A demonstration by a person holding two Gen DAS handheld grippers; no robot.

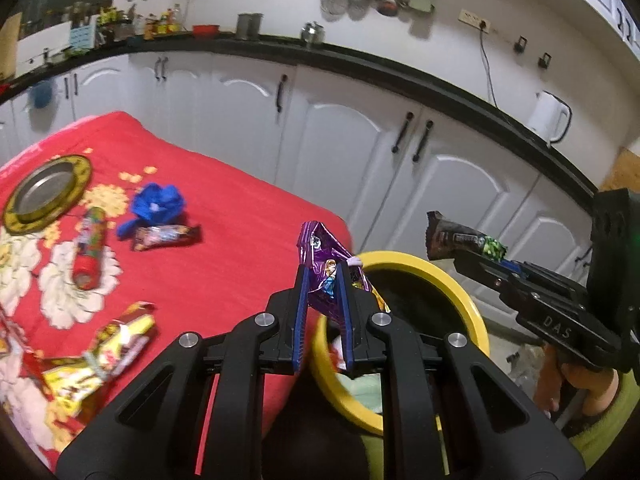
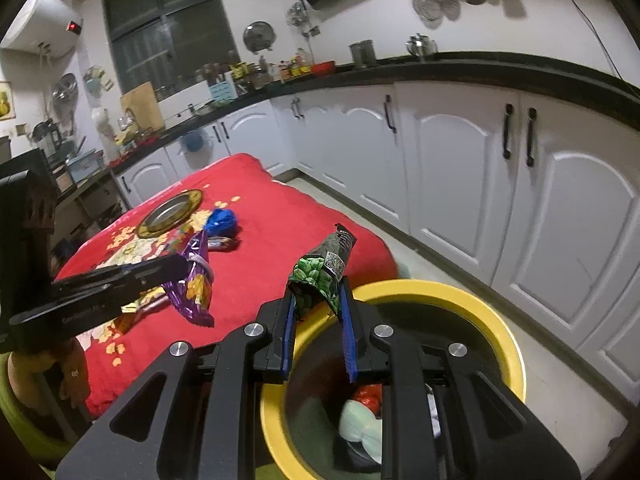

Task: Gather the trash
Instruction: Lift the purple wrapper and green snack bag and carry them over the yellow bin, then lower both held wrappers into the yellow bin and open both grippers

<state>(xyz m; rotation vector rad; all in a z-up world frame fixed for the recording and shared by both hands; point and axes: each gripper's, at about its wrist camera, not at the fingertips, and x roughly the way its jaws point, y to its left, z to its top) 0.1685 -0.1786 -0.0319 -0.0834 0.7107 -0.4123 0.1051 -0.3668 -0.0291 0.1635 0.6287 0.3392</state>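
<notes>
My left gripper (image 1: 322, 270) is shut on a crumpled purple snack wrapper (image 1: 316, 238), held at the table's corner just left of the yellow-rimmed bin (image 1: 474, 308). My right gripper (image 2: 317, 286) is shut on a green and black wrapper (image 2: 326, 266) above the bin's near rim (image 2: 510, 320). Each gripper shows in the other's view: the right one (image 1: 460, 257) with its dark wrapper (image 1: 456, 238) over the bin, the left one (image 2: 180, 266) with the purple wrapper (image 2: 196, 292) over the red cloth. Pale green and red trash (image 2: 360, 416) lies inside the bin.
On the red flowered cloth (image 1: 240, 240) lie a blue crumpled wad (image 1: 158, 202), a dark bar wrapper (image 1: 166, 236), a red tube (image 1: 88, 254), yellow wrappers (image 1: 116, 340) and a metal plate (image 1: 46, 194). White cabinets (image 1: 340, 140) stand behind; a white kettle (image 1: 550, 116) sits on the counter.
</notes>
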